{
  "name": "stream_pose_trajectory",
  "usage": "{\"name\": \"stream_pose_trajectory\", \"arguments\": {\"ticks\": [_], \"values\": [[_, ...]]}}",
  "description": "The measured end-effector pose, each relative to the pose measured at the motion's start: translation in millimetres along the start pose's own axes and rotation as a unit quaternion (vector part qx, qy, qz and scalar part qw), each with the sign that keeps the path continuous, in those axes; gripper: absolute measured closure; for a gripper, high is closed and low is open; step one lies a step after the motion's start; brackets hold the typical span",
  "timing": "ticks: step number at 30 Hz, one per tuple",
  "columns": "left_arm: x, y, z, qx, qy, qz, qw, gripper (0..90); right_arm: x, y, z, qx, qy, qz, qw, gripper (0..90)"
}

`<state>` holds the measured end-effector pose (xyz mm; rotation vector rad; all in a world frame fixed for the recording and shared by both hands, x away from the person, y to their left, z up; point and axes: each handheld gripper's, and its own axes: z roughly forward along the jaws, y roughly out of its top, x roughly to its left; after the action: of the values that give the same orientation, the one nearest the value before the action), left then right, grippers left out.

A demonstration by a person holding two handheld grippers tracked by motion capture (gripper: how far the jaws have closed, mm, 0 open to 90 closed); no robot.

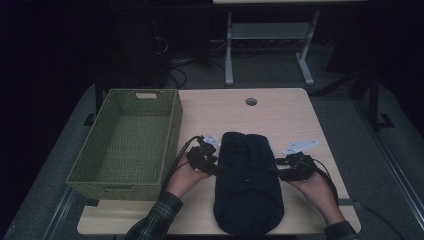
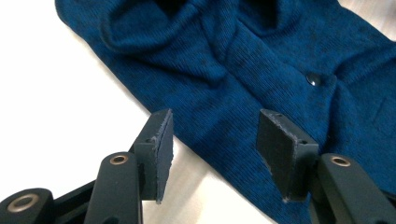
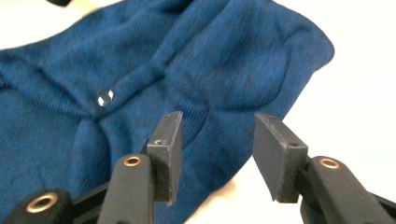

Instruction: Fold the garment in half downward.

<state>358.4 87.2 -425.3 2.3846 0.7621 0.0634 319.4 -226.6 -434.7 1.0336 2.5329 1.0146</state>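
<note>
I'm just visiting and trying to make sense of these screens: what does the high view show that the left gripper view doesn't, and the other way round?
High view alone: the woven green basket left of the garment, the whole table, both hands, and the right gripper.

Left gripper view alone: close detail, namely the knit's ribbed texture and a small dark button, framed by open jaws.

Both: the dark blue garment on the pale tabletop, with the left gripper at its edge.

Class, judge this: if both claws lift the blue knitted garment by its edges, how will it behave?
The blue knitted garment already lies in soft folds, so it will probably sag. Its ribbed knit should grip rather than slip. It looks light and won't roll.
</note>
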Motion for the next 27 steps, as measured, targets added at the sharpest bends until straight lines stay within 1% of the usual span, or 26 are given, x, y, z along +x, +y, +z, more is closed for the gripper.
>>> {"name": "stream_pose_trajectory", "arguments": {"ticks": [1,2,3,5,6,7,8,9,11,12,14,17,18,19,20,22,25,27], "values": [[0.9,1.8,-0.3,-0.001,0.002,-0.001,1.0000,46.0,-1.4,1.8,0.7,-0.003,0.002,0.002,1.0000,53.1],[2.4,3.5,-1.2,-0.001,0.005,0.002,1.0000,46.0,-3.4,4.0,2.2,-0.001,0.002,0.002,1.0000,52.9],[3.3,5.2,-1.7,-0.006,0.006,-0.001,1.0000,46.0,-5.0,6.0,3.2,0.000,0.001,0.003,1.0000,52.9],[5.9,8.9,-2.8,-0.007,0.009,0.002,0.9999,46.0,-8.6,10.4,4.1,-0.002,0.002,0.003,1.0000,52.8],[6.6,10.5,-2.9,-0.008,0.009,0.000,0.9999,46.0,-10.3,12.1,4.4,-0.007,0.001,0.002,1.0000,53.4],[7.7,13.0,-2.8,-0.011,0.011,0.000,0.9999,46.0,-11.8,13.3,4.7,-0.011,0.004,0.005,0.9999,53.4],[8.7,15.1,-2.9,-0.012,0.012,0.000,0.9999,46.0,-15.0,16.2,6.0,-0.005,0.008,0.006,0.9999,53.3],[9.9,17.4,-3.0,-0.014,0.014,0.000,0.9998,46.1,-17.4,18.3,7.0,-0.003,0.005,0.001,1.0000,53.2],[12.9,21.9,-3.3,-0.018,0.016,-0.003,0.9997,46.1,-21.7,22.6,7.8,-0.009,0.006,0.008,0.9999,52.7],[14.2,24.1,-3.4,-0.023,0.019,-0.005,0.9995,46.1,-24.3,24.3,8.2,-0.012,0.011,0.011,0.9998,52.3],[18.6,28.4,-4.7,-0.030,0.020,-0.008,0.9993,46.2,-28.1,28.2,9.6,-0.003,0.009,0.010,0.9999,51.7],[25.3,35.1,-5.4,-0.035,0.021,-0.013,0.9991,46.4,-31.0,31.7,10.4,-0.008,0.010,0.015,0.9998,51.6],[27.0,37.3,-4.9,-0.040,0.023,-0.017,0.9988,46.5,-32.1,32.7,11.5,-0.007,0.014,0.018,0.9997,51.6],[28.9,39.8,-4.9,-0.041,0.023,-0.018,0.9987,46.5,-33.2,33.6,12.7,-0.005,0.014,0.017,0.9998,51.6],[30.8,42.3,-4.3,-0.043,0.026,-0.019,0.9986,46.6,-34.0,34.5,13.1,-0.001,0.015,0.018,0.9997,51.6],[35.9,47.7,-3.0,-0.041,0.032,-0.018,0.9985,46.8,-36.2,36.3,14.0,-0.003,0.018,0.020,0.9996,51.0],[44.7,56.1,-0.2,-0.044,0.042,-0.015,0.9980,48.7,-38.6,40.5,14.8,-0.007,0.018,0.024,0.9995,50.0],[51.1,61.6,2.0,-0.053,0.046,-0.023,0.9973,49.1,-39.2,41.9,14.9,-0.009,0.018,0.022,0.9996,50.0]]}}
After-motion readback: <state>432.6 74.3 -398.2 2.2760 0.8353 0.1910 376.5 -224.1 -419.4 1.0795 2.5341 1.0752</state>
